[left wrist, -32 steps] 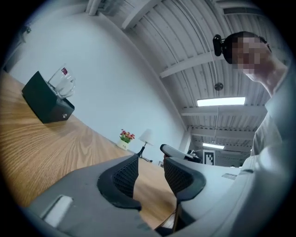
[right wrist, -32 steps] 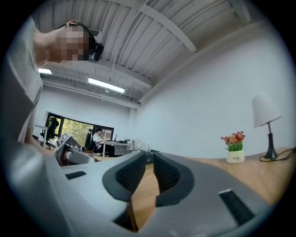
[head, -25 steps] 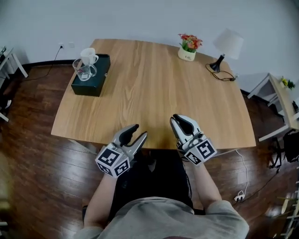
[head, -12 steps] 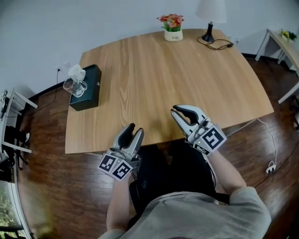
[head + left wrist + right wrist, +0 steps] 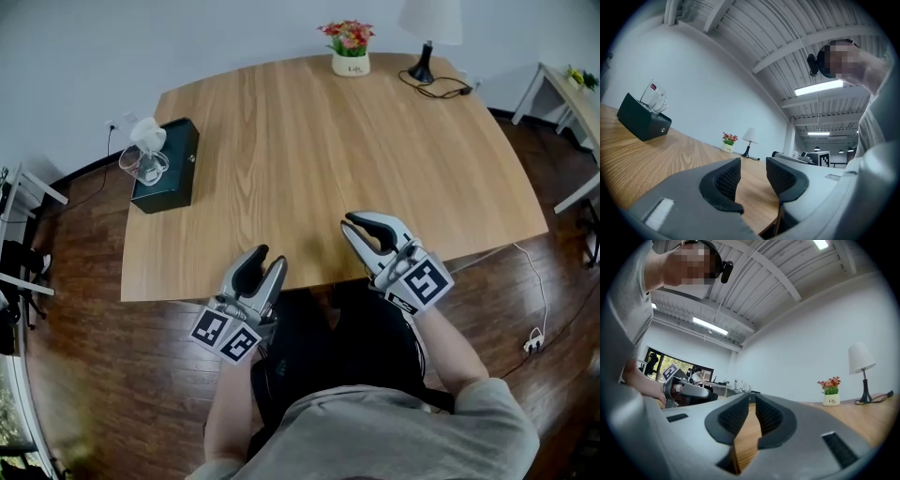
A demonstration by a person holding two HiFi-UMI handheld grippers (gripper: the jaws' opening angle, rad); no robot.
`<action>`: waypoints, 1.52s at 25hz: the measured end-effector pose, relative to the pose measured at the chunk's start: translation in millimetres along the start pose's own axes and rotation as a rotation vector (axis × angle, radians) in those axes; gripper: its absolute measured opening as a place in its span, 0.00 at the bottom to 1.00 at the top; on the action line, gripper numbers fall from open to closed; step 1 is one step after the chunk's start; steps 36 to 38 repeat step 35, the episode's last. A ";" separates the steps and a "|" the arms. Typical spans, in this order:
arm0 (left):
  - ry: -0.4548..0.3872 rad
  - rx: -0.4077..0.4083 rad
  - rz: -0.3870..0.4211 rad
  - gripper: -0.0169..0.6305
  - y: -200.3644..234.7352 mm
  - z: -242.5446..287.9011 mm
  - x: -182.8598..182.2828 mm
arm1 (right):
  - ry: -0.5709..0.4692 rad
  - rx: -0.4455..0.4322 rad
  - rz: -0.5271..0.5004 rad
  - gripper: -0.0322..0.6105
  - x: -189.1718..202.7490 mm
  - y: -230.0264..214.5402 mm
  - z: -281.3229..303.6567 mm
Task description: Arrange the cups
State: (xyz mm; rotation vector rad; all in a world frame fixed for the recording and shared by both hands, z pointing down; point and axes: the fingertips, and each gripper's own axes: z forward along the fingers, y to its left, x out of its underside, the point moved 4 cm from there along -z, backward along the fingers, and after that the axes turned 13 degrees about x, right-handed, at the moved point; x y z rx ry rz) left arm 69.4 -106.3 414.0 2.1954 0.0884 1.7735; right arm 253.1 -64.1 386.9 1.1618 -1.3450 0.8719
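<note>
A clear glass mug and a white cup stand together on a dark green box at the table's far left corner. In the left gripper view the glass mug tops the box, far off to the left. My left gripper hovers over the table's near edge, open, with nothing between its fingers. My right gripper is beside it to the right, shut and holding nothing, with its pads meeting at the tips. Both point level across the table, far from the cups.
On the wooden table, a small flower pot and a white lamp with a black cable stand at the far edge. A white side table is off to the right, and a white rack to the left.
The head view has swung, so the table appears turned and the cups sit further left. Both grippers stay at the near edge. The right jaws look closer together.
</note>
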 end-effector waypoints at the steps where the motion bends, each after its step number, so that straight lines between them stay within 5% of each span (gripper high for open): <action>1: 0.000 0.001 0.001 0.28 0.0 -0.2 0.0 | 0.002 -0.005 0.001 0.12 0.5 1.1 0.3; 38: 0.031 -0.002 0.039 0.28 -3.7 1.2 2.6 | 0.061 -0.063 -0.013 0.11 11.3 10.7 2.5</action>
